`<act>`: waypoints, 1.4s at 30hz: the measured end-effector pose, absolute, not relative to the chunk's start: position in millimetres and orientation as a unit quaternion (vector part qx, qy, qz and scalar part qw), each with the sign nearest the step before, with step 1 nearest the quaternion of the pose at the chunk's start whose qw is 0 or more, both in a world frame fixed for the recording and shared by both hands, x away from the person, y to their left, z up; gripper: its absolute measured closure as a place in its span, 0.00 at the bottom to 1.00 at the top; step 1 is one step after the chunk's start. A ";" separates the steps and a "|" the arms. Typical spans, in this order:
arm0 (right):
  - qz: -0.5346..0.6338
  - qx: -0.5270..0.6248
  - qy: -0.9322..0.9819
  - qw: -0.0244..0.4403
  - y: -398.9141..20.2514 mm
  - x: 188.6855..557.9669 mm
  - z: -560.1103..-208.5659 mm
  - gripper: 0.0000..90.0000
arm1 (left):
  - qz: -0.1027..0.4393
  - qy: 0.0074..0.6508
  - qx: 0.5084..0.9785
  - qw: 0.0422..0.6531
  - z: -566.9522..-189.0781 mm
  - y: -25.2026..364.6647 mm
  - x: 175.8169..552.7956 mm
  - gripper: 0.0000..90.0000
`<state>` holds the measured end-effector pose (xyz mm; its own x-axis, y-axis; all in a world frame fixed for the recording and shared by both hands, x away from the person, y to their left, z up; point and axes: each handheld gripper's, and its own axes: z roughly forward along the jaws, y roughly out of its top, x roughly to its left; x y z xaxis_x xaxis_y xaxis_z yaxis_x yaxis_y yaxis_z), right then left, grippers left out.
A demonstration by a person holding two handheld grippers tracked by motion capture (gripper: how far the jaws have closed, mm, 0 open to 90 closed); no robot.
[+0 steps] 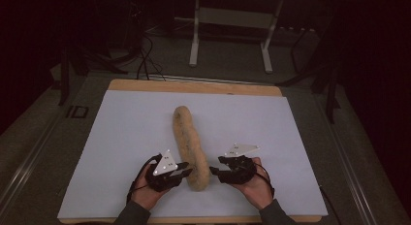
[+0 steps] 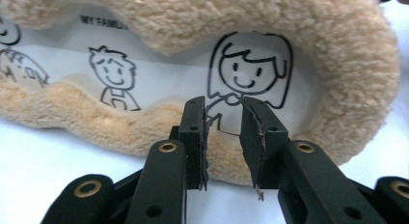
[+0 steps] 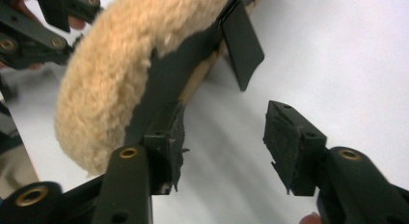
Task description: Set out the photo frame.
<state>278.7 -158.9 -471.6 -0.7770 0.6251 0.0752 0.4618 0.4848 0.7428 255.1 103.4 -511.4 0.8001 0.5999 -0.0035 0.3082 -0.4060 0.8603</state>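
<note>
Now both jaws apart beside the fleecy picture frame [image 1: 190, 147] near the surface's front edge; soft, light, grip the plush rim.

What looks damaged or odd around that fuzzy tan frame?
The black pads on the left gripper look frayed and ragged at their edges. The fuzzy tan picture frame itself looks intact, standing on edge on the white sheet.

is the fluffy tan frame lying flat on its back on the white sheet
No, in the high view the fluffy tan frame stands on its edge on the white sheet, a narrow upright strip between the two grippers.
</note>
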 end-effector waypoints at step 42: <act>0.415 0.339 0.841 0.071 -112.0 253.4 -489.8 0.38 | 0.173 0.342 0.794 0.472 -505.1 133.6 268.8 0.68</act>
<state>253.4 -112.0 -489.8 -0.7598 0.6297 0.1620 0.5119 0.4258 0.7460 268.8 133.6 -505.1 0.7060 0.7066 -0.0479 0.3799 -0.3208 0.8676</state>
